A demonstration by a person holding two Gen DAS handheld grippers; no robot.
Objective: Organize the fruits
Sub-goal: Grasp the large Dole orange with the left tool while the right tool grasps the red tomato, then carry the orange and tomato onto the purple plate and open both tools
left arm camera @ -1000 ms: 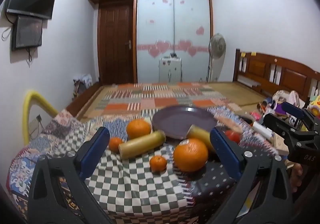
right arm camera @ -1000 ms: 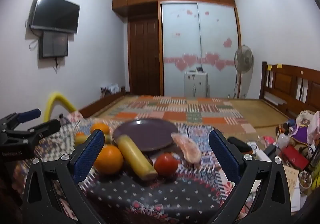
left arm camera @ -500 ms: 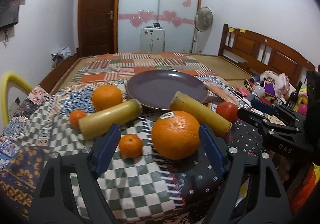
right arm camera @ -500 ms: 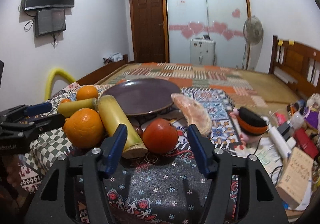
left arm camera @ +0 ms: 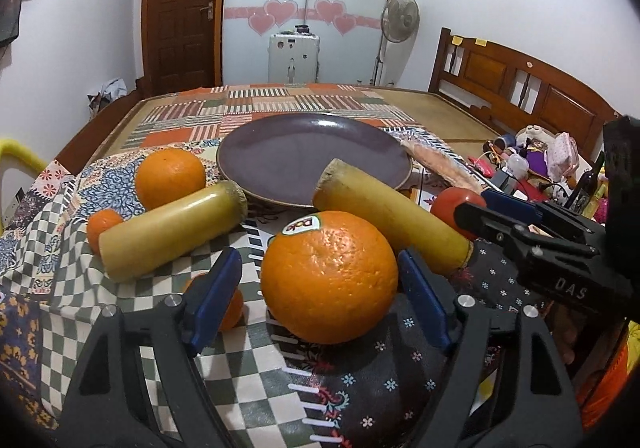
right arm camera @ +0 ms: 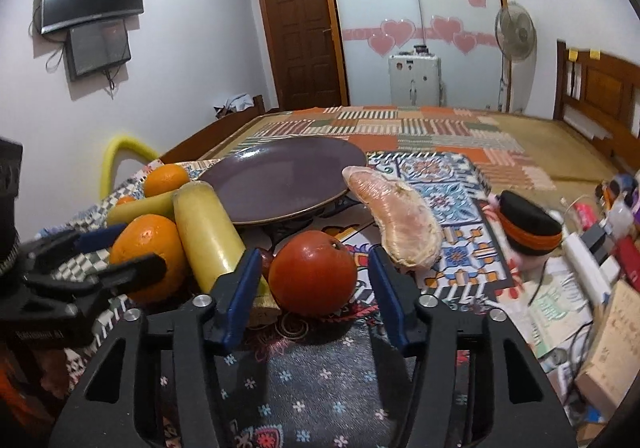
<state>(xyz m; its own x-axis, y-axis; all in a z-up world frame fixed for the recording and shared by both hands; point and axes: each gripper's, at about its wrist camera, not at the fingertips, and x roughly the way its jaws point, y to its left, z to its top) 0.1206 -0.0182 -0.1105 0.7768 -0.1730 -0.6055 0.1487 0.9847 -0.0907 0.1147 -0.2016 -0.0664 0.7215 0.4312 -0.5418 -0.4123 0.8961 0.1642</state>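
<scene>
A big orange (left arm camera: 330, 276) with a sticker lies on the patterned cloth between the blue pads of my left gripper (left arm camera: 320, 260); a gap shows at the left pad, so it is open. A red tomato (right arm camera: 312, 280) sits between the pads of my right gripper (right arm camera: 314, 254), whose jaws are closing with slim gaps on both sides. Behind them stands an empty purple plate (left arm camera: 312, 156). Two yellow cylinders (left arm camera: 172, 232) (left arm camera: 392, 220), a second orange (left arm camera: 170, 176) and two small tangerines (left arm camera: 100, 228) (left arm camera: 234, 308) lie around it. One tangerine is partly hidden by the left pad.
A pinkish wrapped root (right arm camera: 404, 224) leans by the plate's right rim. Right of the cloth is clutter: a black and orange case (right arm camera: 528, 228), boxes, cables and bottles. A wooden bed frame (left arm camera: 520, 96) and a fan (right arm camera: 514, 32) stand behind.
Both grippers came forward and down toward the fruit and their jaws narrowed. The big orange now lies between the left pads and the tomato between the right pads.
</scene>
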